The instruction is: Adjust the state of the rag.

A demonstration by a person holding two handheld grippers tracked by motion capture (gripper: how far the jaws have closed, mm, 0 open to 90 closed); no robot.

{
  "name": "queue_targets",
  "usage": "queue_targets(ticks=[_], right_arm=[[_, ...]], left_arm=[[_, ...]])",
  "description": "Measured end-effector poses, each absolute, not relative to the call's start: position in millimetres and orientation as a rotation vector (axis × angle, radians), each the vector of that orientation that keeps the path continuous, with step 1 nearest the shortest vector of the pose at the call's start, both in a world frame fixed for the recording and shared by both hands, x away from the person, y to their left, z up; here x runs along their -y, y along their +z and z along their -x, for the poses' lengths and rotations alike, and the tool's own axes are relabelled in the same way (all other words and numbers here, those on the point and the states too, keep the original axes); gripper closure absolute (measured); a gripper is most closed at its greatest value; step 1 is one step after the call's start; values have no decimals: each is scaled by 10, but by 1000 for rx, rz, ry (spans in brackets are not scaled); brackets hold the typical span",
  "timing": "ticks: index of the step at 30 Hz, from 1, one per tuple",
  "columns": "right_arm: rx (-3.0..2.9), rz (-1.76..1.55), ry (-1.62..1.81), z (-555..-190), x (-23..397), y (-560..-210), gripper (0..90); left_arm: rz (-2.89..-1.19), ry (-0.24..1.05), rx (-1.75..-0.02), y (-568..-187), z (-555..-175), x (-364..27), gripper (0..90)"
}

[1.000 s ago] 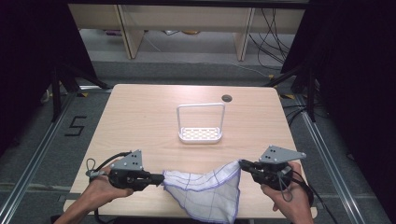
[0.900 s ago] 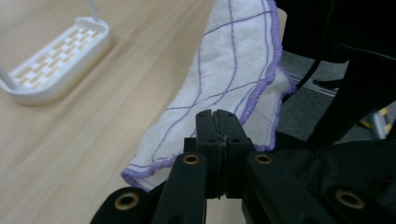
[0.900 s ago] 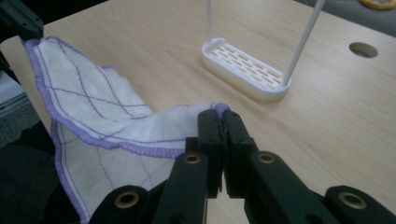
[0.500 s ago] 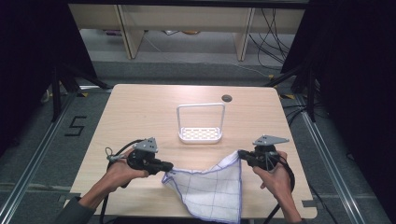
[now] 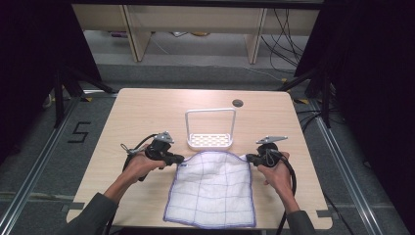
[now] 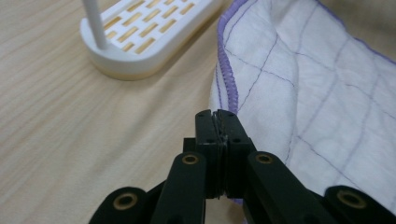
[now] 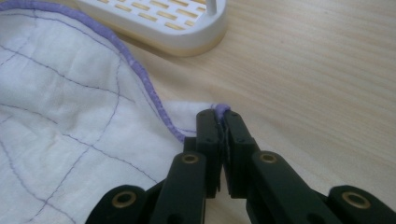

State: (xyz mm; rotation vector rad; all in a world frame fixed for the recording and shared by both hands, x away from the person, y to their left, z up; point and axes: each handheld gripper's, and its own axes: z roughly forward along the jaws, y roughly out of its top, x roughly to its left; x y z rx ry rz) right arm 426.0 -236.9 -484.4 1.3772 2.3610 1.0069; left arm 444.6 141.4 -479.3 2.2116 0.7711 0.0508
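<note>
A white cloth [image 5: 213, 188] with purple stitching and a purple hem lies spread flat on the wooden table [image 5: 147, 107], just in front of the white rack. My left gripper [image 5: 179, 159] is shut on the cloth's far left corner; in the left gripper view the cloth [image 6: 303, 79] runs off to the right of the pinched jaws, and the left gripper [image 6: 217, 113] holds its hem. My right gripper [image 5: 248, 157] is shut on the far right corner. There the cloth [image 7: 60, 116] lies to the left, and the right gripper [image 7: 219, 112] pinches the purple edge.
A white slotted rack [image 5: 210, 140] with an upright hoop handle stands mid-table, just beyond the cloth's far edge. A dark round hole [image 5: 238, 103] sits near the table's far edge. Bare wood lies to both sides. The rack [image 6: 149, 32] is close ahead of the left gripper.
Both grippers moved away from the person toward the rack, dragging the cloth up from the front edge. The cloth went from bunched and hanging to spread flat.
</note>
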Motion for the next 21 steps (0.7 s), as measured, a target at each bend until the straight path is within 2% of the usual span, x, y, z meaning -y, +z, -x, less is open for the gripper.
queue_targets(ticks=[5,8,12,17,21], right_arm=[[-2411,-1439,949,-4360,2340,-4916,842],[-2384,-1524,916,-4354,2308,-4915,713],[-2352,-1465,921,-4334,2353,-4852,644],[-2331,-1348,934,-4147,2369,-4718,599],[-2370,-1252,946,-3900,2382,-4657,577]], left_arm=[[-2240,48,-812,-4908,-4557,-1469,875],[-2253,57,-809,-4927,-4565,-1473,855],[-2289,65,-788,-4909,-4518,-1455,758],[-2338,161,-778,-4849,-4370,-1530,599],[-2326,148,-786,-4816,-4248,-1636,536]])
